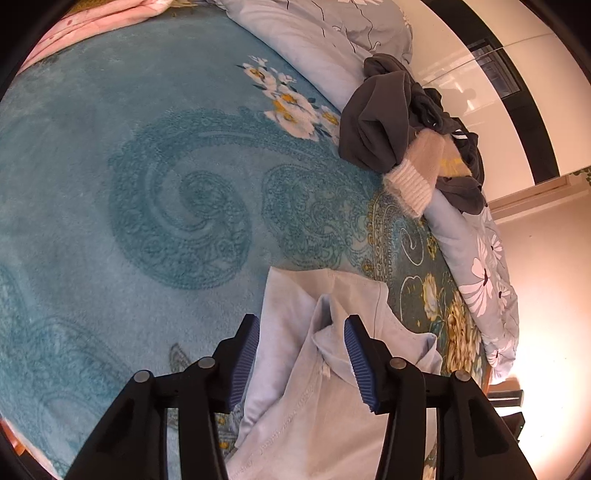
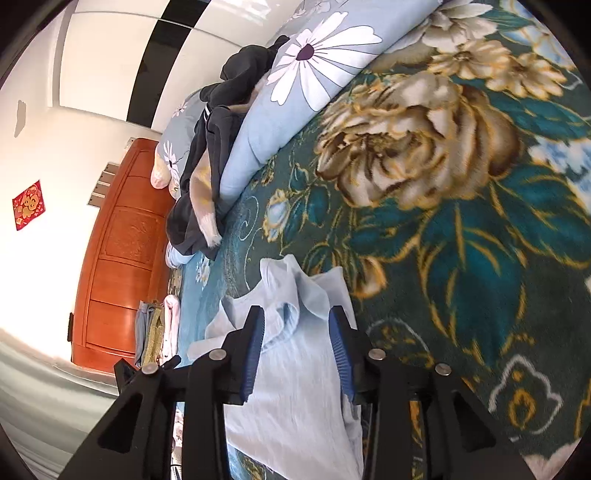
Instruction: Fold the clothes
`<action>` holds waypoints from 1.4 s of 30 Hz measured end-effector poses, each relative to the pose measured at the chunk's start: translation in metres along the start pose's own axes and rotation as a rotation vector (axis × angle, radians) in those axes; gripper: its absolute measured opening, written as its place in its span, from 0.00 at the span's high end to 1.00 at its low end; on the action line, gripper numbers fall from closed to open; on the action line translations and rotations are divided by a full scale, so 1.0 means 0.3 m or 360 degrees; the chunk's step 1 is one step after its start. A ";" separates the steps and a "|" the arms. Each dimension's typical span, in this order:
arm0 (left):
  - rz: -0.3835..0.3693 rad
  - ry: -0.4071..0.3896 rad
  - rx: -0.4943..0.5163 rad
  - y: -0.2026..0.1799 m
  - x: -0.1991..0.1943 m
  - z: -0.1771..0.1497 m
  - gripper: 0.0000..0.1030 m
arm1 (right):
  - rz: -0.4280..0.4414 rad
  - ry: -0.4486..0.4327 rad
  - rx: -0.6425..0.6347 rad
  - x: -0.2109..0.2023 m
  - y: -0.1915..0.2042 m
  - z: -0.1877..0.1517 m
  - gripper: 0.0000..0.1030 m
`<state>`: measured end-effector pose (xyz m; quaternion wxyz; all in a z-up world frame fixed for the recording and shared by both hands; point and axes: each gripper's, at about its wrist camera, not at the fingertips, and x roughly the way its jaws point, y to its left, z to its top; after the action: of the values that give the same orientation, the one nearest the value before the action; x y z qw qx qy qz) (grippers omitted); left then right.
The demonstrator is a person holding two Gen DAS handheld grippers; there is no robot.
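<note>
A pale blue garment (image 1: 314, 406) lies on the teal patterned blanket (image 1: 147, 184), its folded edge bunched under the fingers. My left gripper (image 1: 302, 321) stands open over it, cloth lying loose between the blue pads and a fold resting against the right pad. In the right wrist view the same pale blue garment (image 2: 295, 387) spreads beneath my right gripper (image 2: 295, 310), which is also open, with ruffled cloth between its pads but no pinch. A heap of dark grey clothes (image 1: 376, 122) with a cream ribbed cuff (image 1: 410, 181) sits beyond.
A light blue flowered quilt (image 1: 314, 37) is rolled along the blanket's far side, carrying the dark grey clothes (image 2: 221, 110). A pink quilt (image 1: 92, 18) lies at the top left corner. An orange wooden bed board (image 2: 122, 258) and a white wall stand behind.
</note>
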<state>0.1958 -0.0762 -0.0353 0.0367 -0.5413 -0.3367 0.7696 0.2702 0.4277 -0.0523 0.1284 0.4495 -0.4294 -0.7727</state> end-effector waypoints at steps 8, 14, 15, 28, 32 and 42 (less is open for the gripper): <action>0.0079 0.0052 0.0226 -0.094 0.045 -0.002 0.53 | -0.0024 0.0070 -0.0015 0.063 0.019 0.041 0.64; 0.0173 0.0072 0.0434 -0.153 0.038 -0.011 0.65 | 0.0014 0.0107 -0.0011 0.075 0.017 0.042 0.70; 0.0178 0.0086 0.0465 -0.160 0.041 -0.014 0.68 | 0.0004 0.0116 -0.0033 0.076 0.026 0.042 0.74; -0.0125 0.0105 0.0314 -0.150 -0.061 0.012 0.94 | 0.0173 0.0145 -0.0079 0.054 0.061 0.051 0.95; -0.0054 0.0080 0.0154 -0.125 -0.022 0.119 0.94 | 0.0256 0.0105 0.0015 0.072 0.054 0.119 0.95; -0.0030 0.0191 -0.0138 -0.026 0.190 0.186 0.93 | 0.0051 0.0204 0.0222 0.294 -0.067 0.199 0.95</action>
<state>0.1222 -0.0729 -0.0665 0.0407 -0.5845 -0.3720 0.7200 0.1763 0.4208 -0.1059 0.1362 0.4989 -0.4800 -0.7086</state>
